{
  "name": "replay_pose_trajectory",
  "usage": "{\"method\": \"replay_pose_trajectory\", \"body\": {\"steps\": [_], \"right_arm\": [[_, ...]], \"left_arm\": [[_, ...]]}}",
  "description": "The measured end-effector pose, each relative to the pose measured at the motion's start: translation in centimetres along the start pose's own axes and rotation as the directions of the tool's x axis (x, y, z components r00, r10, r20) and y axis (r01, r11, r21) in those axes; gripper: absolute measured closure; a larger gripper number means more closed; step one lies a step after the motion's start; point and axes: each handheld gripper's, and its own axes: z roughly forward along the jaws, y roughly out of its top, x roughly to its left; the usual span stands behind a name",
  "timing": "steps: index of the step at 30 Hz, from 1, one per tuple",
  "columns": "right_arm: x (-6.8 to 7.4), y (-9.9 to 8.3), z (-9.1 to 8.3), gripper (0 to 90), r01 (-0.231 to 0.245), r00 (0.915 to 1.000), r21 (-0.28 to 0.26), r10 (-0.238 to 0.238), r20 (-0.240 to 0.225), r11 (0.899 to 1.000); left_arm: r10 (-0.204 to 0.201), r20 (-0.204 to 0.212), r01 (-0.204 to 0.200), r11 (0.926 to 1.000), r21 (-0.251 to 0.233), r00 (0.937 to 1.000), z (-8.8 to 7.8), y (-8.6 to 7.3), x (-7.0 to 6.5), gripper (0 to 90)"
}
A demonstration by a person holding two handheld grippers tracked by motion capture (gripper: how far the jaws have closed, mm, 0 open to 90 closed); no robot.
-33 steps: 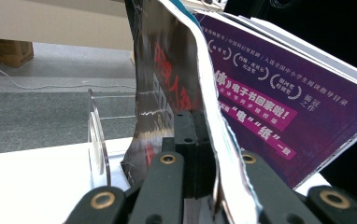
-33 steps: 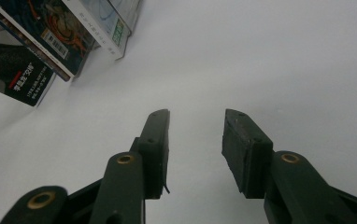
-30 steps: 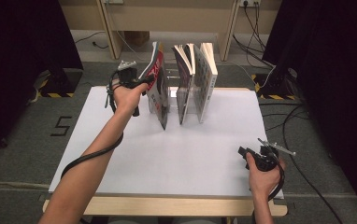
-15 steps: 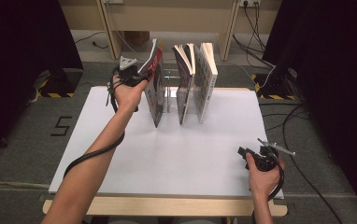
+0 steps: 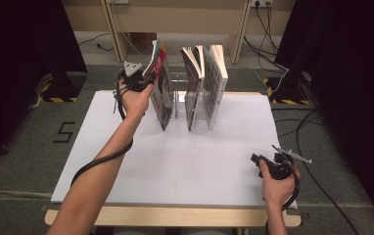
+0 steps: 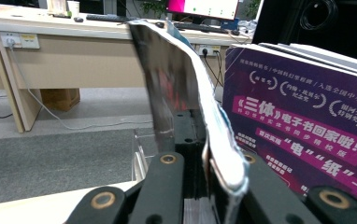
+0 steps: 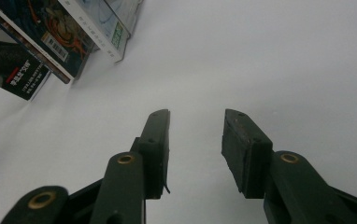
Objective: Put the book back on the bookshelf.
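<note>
Left tool [image 5: 143,78] is clamped on the top edge of the leftmost book [image 5: 161,93], tilted beside the rack [image 5: 181,98]; right tool [image 5: 266,164] rests open, empty, on the desk [image 5: 224,161]; next, lift it clear.

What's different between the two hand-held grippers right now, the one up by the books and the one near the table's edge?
The left gripper is shut on the leftmost book, raised at the table's far side; the right gripper is open and holds nothing. The left one sits among the standing books, while the right one hangs low over the bare white table, apart from them. Both have two black jaws and are held by a hand.
</note>
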Motion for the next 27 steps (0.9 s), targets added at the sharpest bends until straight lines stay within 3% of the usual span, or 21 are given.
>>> {"method": "replay_pose_trajectory", "body": {"steps": [8, 13, 19, 21, 27], "right_arm": [[0.1, -0.1, 0.2, 61.9, 0.003, 1.0000, 0.003, -0.003, 0.000, 1.000], [0.2, -0.1, 0.3, 61.9, -0.004, 1.0000, 0.011, 0.004, 0.000, 1.000], [0.1, -0.1, 0.2, 61.9, -0.002, 1.0000, 0.009, 0.002, 0.000, 1.000], [0.1, -0.1, 0.1, 61.8, -0.011, 0.9999, 0.009, 0.011, 0.000, 1.000], [0.1, 0.0, 0.1, 61.8, -0.004, 1.0000, 0.000, 0.004, 0.002, 1.000]], "left_arm": [[0.012, -0.024, -0.012, 0.9999, 0.011, 0.9996, 0.2, 0.7, 0.9, 86.6], [0.020, -0.021, -0.020, 0.9997, -0.016, 0.9996, 0.8, 1.2, 0.8, 86.6], [0.045, -0.026, -0.046, 0.9983, -0.036, 0.9986, 0.5, 0.1, 0.2, 86.6], [0.055, -0.038, -0.056, 0.9980, -0.031, 0.9978, 0.2, -0.1, 0.4, 86.5], [0.033, -0.046, -0.034, 0.9994, -0.010, 0.9984, -0.9, -0.3, 1.6, 85.5]]}}
